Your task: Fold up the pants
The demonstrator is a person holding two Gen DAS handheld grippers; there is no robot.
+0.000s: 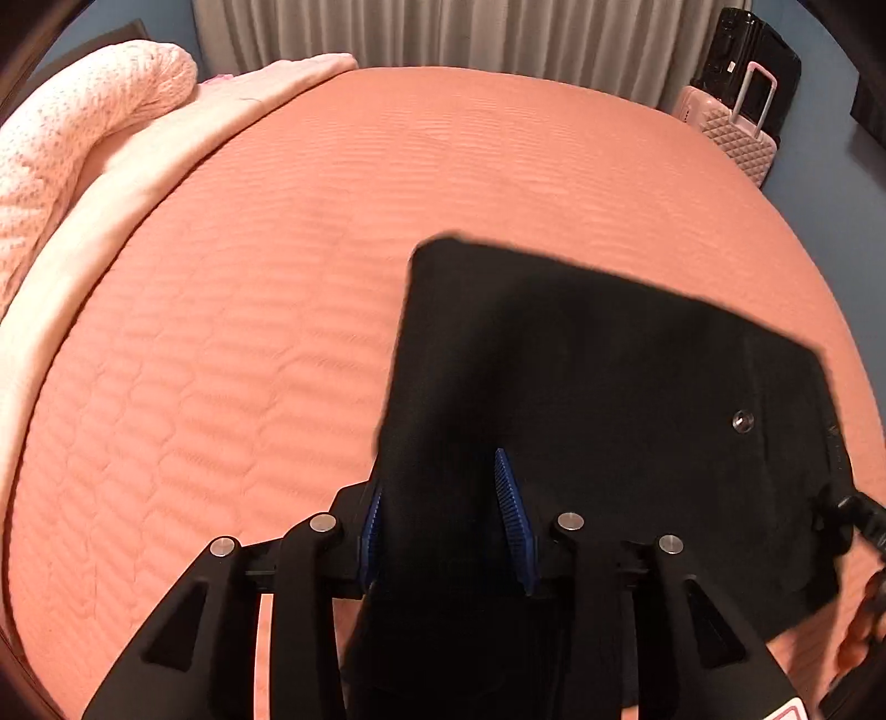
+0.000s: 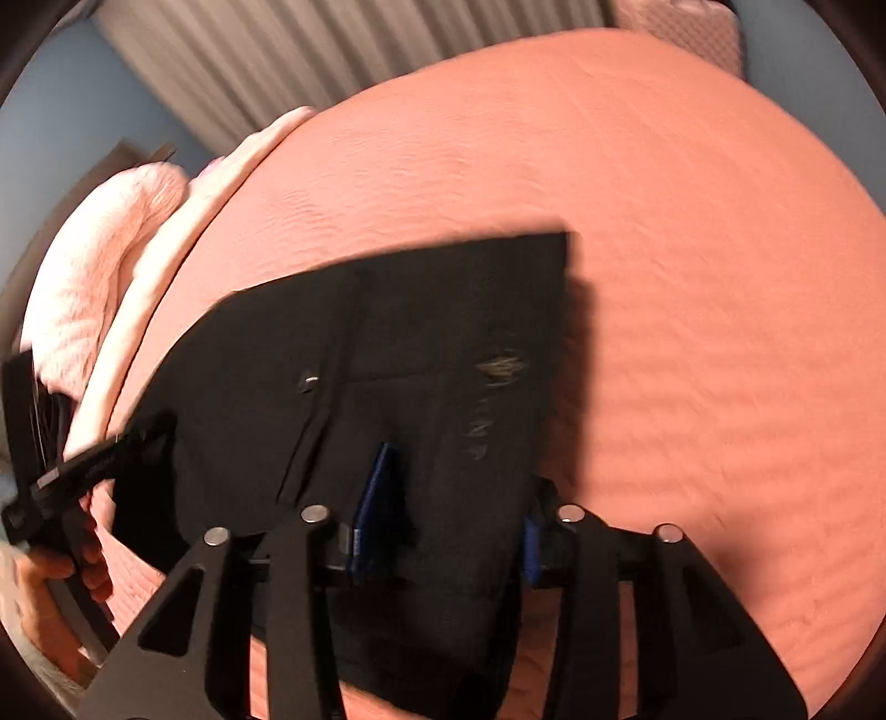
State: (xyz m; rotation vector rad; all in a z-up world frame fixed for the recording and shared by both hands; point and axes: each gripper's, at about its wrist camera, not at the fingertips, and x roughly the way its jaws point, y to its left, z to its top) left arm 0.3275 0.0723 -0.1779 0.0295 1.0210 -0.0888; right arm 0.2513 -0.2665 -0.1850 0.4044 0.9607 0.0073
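Note:
Black pants point(image 1: 609, 360) point(image 2: 415, 310), folded into a flat panel with a metal button point(image 1: 742, 421), hang lifted a little over the orange bed cover point(image 1: 221, 332) and cast a shadow on it. My left gripper point(image 1: 443, 487) grips the panel's near left edge, with cloth filling the gap between its blue pads point(image 1: 512, 509). My right gripper point(image 2: 454, 498) holds the near right edge the same way, and cloth runs down past its blue pads point(image 2: 376, 493). In the right wrist view the left gripper point(image 2: 83, 476) shows at the left edge, held by a hand point(image 2: 55, 570).
A pink knitted blanket point(image 1: 72, 127) and a cream folded cover point(image 1: 138, 183) lie along the bed's left side. A pink suitcase point(image 1: 736, 127) and a black one point(image 1: 758, 50) stand past the far right corner, before a pleated curtain point(image 1: 443, 33).

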